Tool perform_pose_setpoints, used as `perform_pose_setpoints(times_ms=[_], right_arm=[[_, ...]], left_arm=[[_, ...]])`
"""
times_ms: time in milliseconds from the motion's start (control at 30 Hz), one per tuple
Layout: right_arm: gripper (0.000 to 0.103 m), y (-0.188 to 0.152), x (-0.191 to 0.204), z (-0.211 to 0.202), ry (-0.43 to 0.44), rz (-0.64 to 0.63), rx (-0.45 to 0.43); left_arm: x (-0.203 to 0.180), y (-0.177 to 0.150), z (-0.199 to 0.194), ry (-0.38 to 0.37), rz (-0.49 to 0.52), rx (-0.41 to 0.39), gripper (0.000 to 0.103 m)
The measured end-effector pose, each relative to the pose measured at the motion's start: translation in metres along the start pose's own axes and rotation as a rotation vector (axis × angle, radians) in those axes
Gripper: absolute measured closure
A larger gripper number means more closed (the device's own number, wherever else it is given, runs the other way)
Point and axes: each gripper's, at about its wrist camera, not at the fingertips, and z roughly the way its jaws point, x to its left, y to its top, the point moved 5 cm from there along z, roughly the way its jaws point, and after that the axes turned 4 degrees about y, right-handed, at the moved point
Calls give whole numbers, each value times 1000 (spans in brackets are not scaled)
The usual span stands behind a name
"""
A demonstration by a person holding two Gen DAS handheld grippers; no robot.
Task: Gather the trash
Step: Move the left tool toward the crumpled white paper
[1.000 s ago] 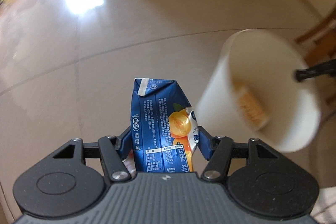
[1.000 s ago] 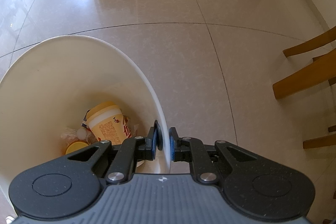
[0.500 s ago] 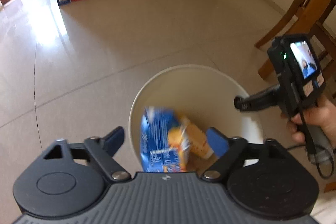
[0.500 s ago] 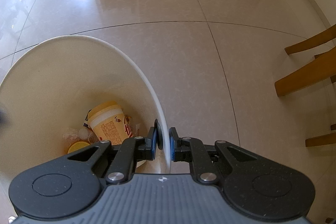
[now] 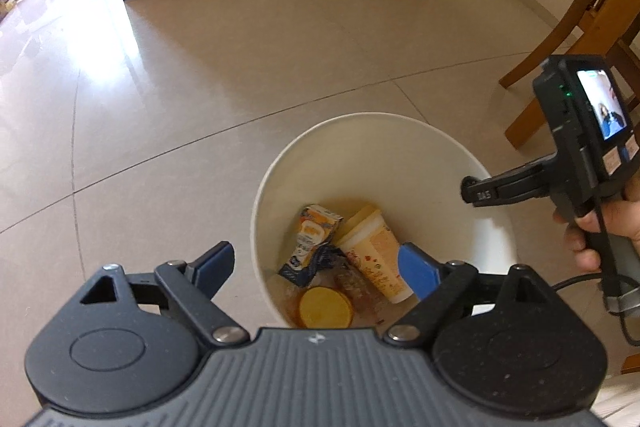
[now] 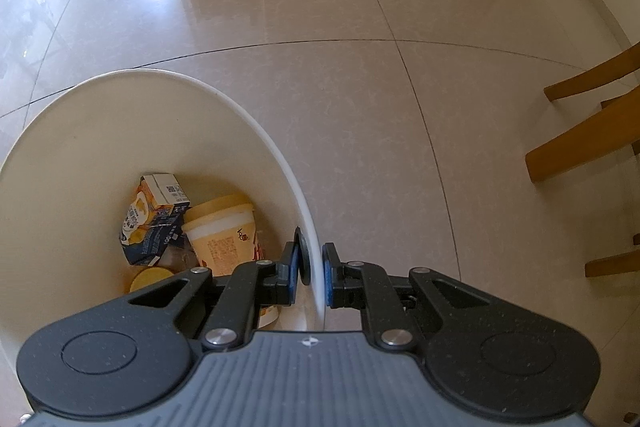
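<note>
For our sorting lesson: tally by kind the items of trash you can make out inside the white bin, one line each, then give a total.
Drink carton: 1
Paper cup: 1
Round yellow lid: 1
Total: 3, all in the white bin; some clear wrapping beneath them is too unclear to count.

Right gripper (image 6: 311, 273) clamps bin (image 6: 256, 123) rim; carton (image 6: 154, 215) inside

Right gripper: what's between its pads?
The white bin's wall: the right gripper is shut on it, one pad inside, one outside. Shows in the right wrist view.
</note>
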Motion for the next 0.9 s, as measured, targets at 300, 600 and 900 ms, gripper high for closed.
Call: perform_pose_setpoints(times_ms=[300, 600, 900], right_arm=[[88, 0, 1, -1, -4, -4, -2], [88, -1, 4, 0, -15, -13, -5], [87, -3, 7, 1, -28, -25, -10]], left_arm=[[67, -33, 0, 118, -162, -20, 10], [138, -121, 85, 226, -360, 88, 14], [164, -204, 164, 302, -315, 129, 19]])
